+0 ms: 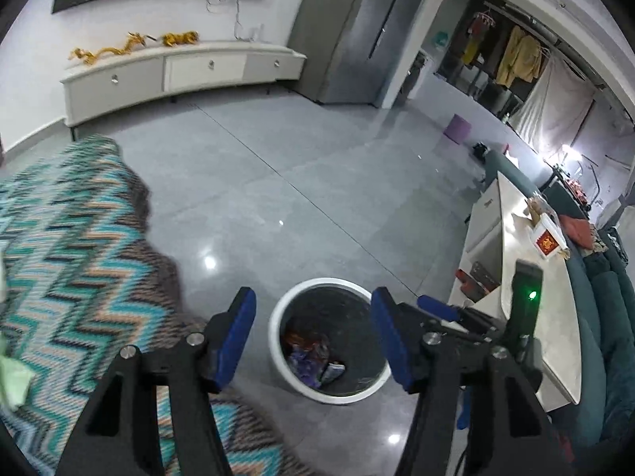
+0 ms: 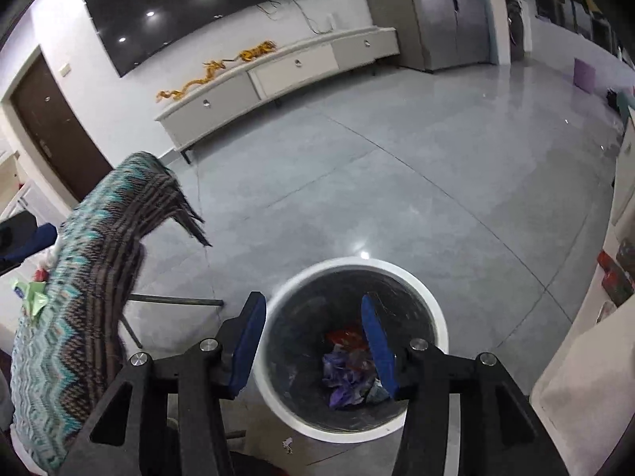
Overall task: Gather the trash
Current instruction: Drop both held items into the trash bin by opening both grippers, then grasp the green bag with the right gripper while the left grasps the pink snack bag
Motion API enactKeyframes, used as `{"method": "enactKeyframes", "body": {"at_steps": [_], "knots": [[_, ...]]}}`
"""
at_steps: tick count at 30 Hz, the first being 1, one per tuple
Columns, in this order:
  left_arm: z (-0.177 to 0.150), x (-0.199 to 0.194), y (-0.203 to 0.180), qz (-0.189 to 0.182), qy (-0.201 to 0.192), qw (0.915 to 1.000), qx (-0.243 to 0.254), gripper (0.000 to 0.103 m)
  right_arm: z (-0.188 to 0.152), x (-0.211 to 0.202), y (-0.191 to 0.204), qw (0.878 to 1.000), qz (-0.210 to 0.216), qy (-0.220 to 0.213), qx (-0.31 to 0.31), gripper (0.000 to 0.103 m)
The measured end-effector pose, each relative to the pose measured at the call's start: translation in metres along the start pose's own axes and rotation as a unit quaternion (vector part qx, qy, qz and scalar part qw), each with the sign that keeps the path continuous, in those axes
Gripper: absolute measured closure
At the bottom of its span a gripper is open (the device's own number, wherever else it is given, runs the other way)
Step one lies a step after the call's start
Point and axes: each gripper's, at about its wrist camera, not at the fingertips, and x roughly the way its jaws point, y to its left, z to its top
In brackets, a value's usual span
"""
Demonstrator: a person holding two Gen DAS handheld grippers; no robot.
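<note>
Both grippers, left gripper (image 1: 313, 333) and right gripper (image 2: 313, 341), gape empty above bin (image 2: 436, 305); drop looks done; I next seek green scrap (image 2: 33, 295), nine o'clock.

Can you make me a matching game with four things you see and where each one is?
Things:
1. round white trash bin
2. crumpled purple wrapper
3. golden dragon ornament
4. zigzag teal and brown blanket

Places:
A. on the long white cabinet
B. standing on the grey tiled floor
C. draped left of the bin
D. inside the bin

Pairs: 1-B, 2-D, 3-A, 4-C
</note>
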Motion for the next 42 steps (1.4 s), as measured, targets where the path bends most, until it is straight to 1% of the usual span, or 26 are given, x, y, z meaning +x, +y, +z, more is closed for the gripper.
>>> {"method": "enactKeyframes", "body": {"at_steps": [5,11,16,17,18,22,25,27,31,33,37,41,42], "knots": [[-0.019,-0.050,0.034,0.030,-0.032,0.9990,-0.010,0.045,0.010,-0.012,0.044,0.999,0.021,-0.012,-0.036,0.055],[-0.050,-0.116,0.086,0.068,-0.078,0.9940,-0.036,0.045,0.015,-0.021,0.115,0.994,0.059,-0.016,-0.092,0.055],[-0.081,-0.166,0.146,0.110,-0.099,0.9860,-0.078,0.045,0.017,-0.018,0.183,0.984,0.106,-0.009,-0.144,0.055],[-0.089,-0.175,0.160,0.121,-0.102,0.9833,-0.090,0.045,0.016,-0.017,0.195,0.982,0.114,-0.007,-0.153,0.053],[-0.095,-0.183,0.174,0.131,-0.105,0.9805,-0.103,0.045,0.015,-0.015,0.211,0.978,0.124,-0.005,-0.166,0.051],[-0.114,-0.202,0.216,0.155,-0.108,0.9723,-0.138,0.045,0.009,-0.002,0.270,0.964,0.164,0.013,-0.207,0.050],[-0.123,-0.209,0.240,0.166,-0.110,0.9685,-0.150,0.046,0.002,0.013,0.310,0.952,0.190,0.031,-0.238,0.047],[-0.127,-0.211,0.253,0.170,-0.110,0.9671,-0.155,0.046,0.000,0.023,0.331,0.945,0.203,0.039,-0.253,0.043],[-0.129,-0.205,0.269,0.172,-0.102,0.9671,-0.157,0.047,-0.007,0.050,0.375,0.930,0.229,0.060,-0.281,0.041],[-0.128,-0.199,0.274,0.170,-0.096,0.9680,-0.158,0.048,-0.010,0.063,0.390,0.925,0.235,0.066,-0.290,0.039],[-0.124,-0.182,0.285,0.166,-0.081,0.9711,-0.151,0.050,-0.015,0.091,0.412,0.920,0.246,0.083,-0.295,0.038],[-0.118,-0.169,0.289,0.157,-0.073,0.9746,-0.143,0.055,-0.020,0.112,0.418,0.915,0.255,0.104,-0.296,0.038],[-0.115,-0.166,0.289,0.156,-0.073,0.9754,-0.138,0.055,-0.021,0.116,0.417,0.914,0.257,0.108,-0.295,0.045]]}}
